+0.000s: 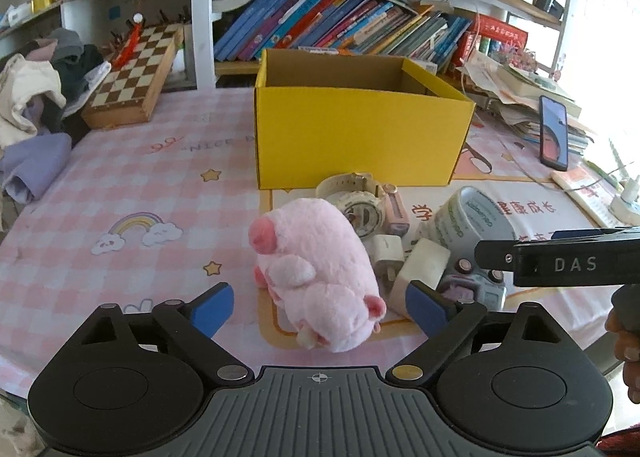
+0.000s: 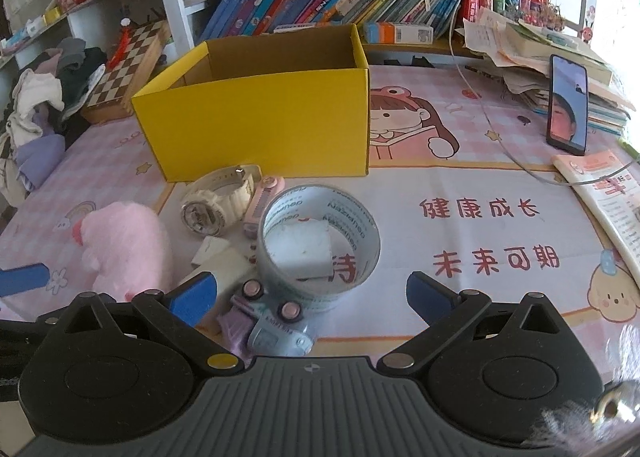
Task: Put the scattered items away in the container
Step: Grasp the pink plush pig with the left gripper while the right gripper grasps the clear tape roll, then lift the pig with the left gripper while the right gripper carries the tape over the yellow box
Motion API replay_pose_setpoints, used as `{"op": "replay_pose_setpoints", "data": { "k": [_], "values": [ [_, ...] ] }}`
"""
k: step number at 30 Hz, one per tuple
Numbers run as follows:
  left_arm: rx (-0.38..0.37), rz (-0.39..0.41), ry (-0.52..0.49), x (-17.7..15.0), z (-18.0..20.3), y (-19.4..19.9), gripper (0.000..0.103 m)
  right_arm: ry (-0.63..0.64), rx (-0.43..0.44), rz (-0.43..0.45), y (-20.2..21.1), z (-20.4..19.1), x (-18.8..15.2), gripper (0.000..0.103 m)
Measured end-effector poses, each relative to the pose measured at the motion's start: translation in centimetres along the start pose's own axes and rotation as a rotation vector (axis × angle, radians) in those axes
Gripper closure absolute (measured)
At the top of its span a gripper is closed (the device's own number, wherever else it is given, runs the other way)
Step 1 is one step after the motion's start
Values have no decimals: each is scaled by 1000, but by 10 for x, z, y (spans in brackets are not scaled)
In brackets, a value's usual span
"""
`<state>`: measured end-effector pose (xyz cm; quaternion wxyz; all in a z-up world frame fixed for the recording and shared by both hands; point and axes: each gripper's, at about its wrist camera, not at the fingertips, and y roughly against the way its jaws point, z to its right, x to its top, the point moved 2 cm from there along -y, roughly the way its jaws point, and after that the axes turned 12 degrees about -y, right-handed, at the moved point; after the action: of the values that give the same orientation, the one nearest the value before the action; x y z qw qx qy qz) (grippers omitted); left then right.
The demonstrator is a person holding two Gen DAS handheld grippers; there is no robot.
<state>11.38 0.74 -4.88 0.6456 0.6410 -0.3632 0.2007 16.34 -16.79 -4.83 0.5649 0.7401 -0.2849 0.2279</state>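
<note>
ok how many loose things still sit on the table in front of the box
7, maybe more hidden: pink plush at left, watch and pink clip nearest the yellow box, tape roll, charger, white block, toy car.

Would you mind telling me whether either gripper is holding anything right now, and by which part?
Nothing is held. The left gripper is open around the pink plush pig; the right gripper is open, too.

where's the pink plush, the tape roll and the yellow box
pink plush (image 1: 320, 277), left wrist view, middle of its body
tape roll (image 2: 320, 245), right wrist view, inner wall
yellow box (image 1: 356, 137), left wrist view, front wall
</note>
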Motion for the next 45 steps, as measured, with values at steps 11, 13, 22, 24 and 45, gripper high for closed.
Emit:
{"op": "replay_pose_setpoints", "data": {
  "k": [11,13,22,24,45],
  "values": [
    [1,-36,41,8,-2,-29,9,-24,13,-52,-24,11,14,2],
    [5,-44,52,8,-4,-33,9,-30,29,-64,-29,11,16,2],
    [-9,-96,88,6,-11,-48,17,-77,60,-109,-50,12,26,3],
    [-14,-97,93,6,-11,-49,18,-75,58,-116,-53,12,27,4],
    [9,30,99,40,-23,-26,41,20,137,-1,-29,-3,66,19]
  ]
}}
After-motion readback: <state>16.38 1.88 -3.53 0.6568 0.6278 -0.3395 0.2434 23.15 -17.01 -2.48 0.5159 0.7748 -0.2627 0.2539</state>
